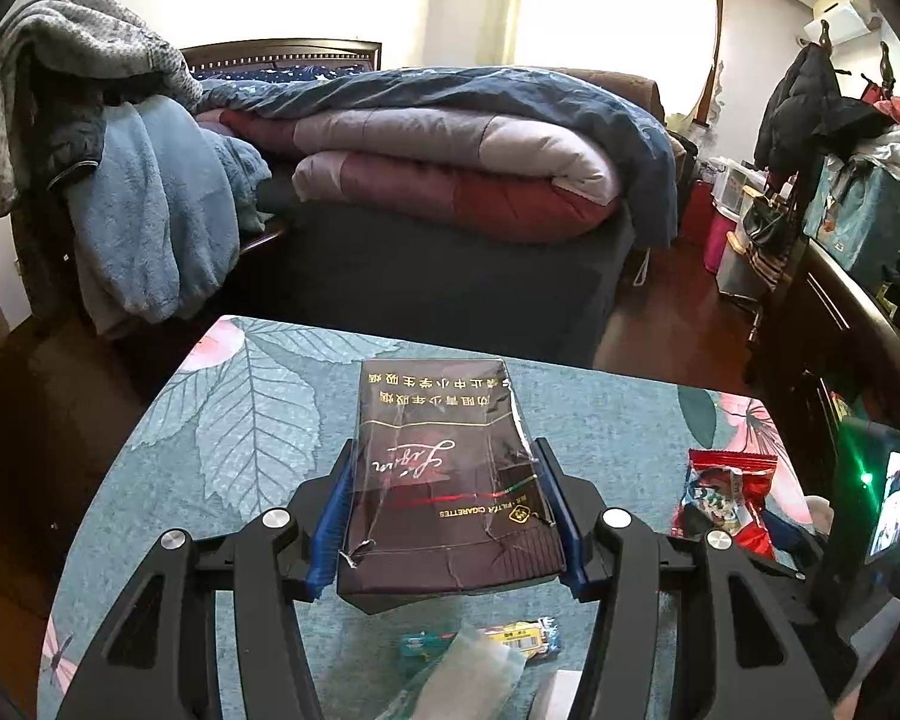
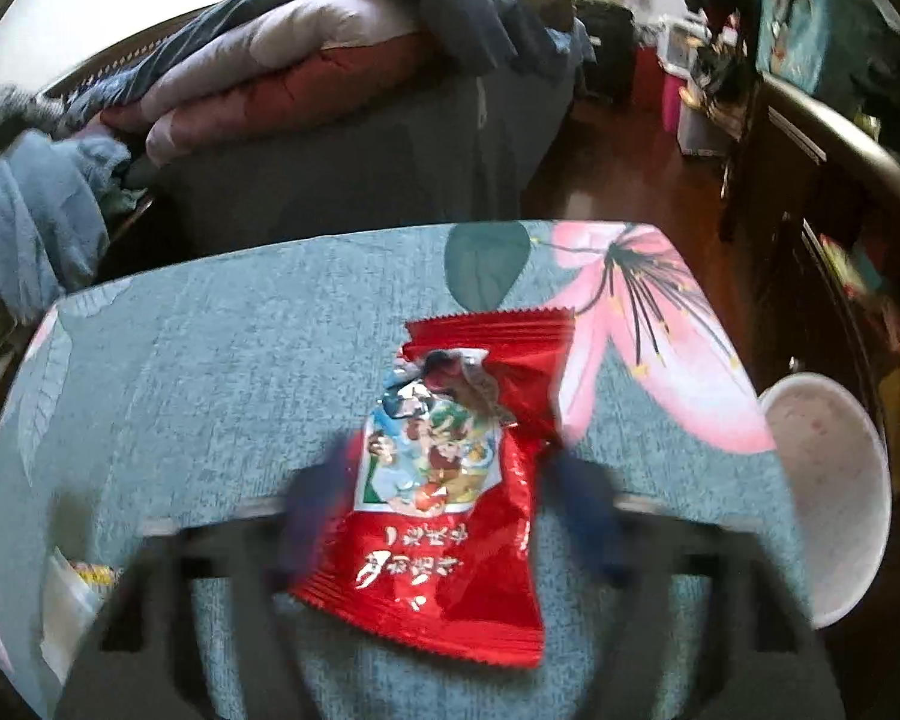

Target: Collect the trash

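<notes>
My left gripper is shut on a dark maroon cigarette pack wrapped in torn clear film, held above the teal floral tablecloth. A red snack wrapper with a cartoon picture sits between the blurred fingers of my right gripper, over the table. The blur hides whether the fingers touch it. The same red wrapper shows at the right in the left wrist view. Small wrappers, teal and yellow, and a clear plastic scrap lie on the cloth under the left gripper.
A white bowl-shaped bin stands off the table's right edge. A bed with folded quilts is behind the table. Dark wooden furniture is on the right. White paper and a yellow wrapper lie at the table's left.
</notes>
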Action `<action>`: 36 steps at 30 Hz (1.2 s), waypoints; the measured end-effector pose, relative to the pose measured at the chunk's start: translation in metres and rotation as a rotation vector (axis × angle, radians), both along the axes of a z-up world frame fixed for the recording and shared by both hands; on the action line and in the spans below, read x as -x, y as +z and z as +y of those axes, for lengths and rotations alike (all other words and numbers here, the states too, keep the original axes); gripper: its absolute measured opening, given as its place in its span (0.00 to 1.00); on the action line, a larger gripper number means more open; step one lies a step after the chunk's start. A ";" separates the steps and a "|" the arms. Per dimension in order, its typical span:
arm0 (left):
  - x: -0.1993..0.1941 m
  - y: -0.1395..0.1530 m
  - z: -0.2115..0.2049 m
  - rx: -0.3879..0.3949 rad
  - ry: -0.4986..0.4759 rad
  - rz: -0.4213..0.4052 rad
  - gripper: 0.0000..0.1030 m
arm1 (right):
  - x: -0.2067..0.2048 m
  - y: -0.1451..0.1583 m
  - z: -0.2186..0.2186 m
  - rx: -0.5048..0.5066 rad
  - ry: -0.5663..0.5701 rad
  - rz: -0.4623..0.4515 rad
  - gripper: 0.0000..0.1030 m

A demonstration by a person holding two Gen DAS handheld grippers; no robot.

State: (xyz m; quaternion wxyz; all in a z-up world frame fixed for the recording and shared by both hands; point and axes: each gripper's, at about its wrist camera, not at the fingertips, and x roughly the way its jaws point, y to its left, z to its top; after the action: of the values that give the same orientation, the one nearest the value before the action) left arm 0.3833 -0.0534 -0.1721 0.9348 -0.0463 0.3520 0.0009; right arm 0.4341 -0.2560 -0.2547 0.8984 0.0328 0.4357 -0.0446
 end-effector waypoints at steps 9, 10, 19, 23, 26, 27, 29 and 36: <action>0.025 0.015 -0.009 0.011 -0.028 -0.019 0.54 | 0.048 0.033 -0.006 -0.007 0.033 -0.079 0.11; 0.030 0.019 -0.012 0.010 -0.035 -0.027 0.54 | 0.060 0.040 -0.009 -0.020 0.035 -0.092 0.11; 0.091 0.044 -0.038 -0.016 -0.100 -0.101 0.54 | 0.160 0.075 -0.027 -0.081 0.038 -0.180 0.12; 0.116 0.051 -0.052 -0.024 -0.137 -0.127 0.54 | 0.198 0.082 -0.034 -0.084 0.032 -0.199 0.14; 0.135 0.056 -0.063 -0.033 -0.166 -0.152 0.54 | 0.221 0.084 -0.039 -0.076 0.025 -0.211 0.15; 0.138 0.058 -0.065 -0.034 -0.174 -0.156 0.54 | 0.227 0.084 -0.039 -0.075 0.023 -0.215 0.15; 0.146 0.059 -0.071 -0.025 -0.197 -0.159 0.53 | 0.239 0.086 -0.044 -0.080 0.015 -0.223 0.15; 0.157 0.043 -0.075 -0.006 -0.231 -0.095 0.41 | 0.263 0.084 -0.054 -0.103 0.010 -0.226 0.15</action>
State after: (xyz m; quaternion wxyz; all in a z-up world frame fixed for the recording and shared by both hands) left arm 0.2266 -0.1281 -0.1288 0.9444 -0.0024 0.3105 -0.1079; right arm 0.1716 -0.3100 -0.1708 0.9392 0.0815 0.3334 -0.0135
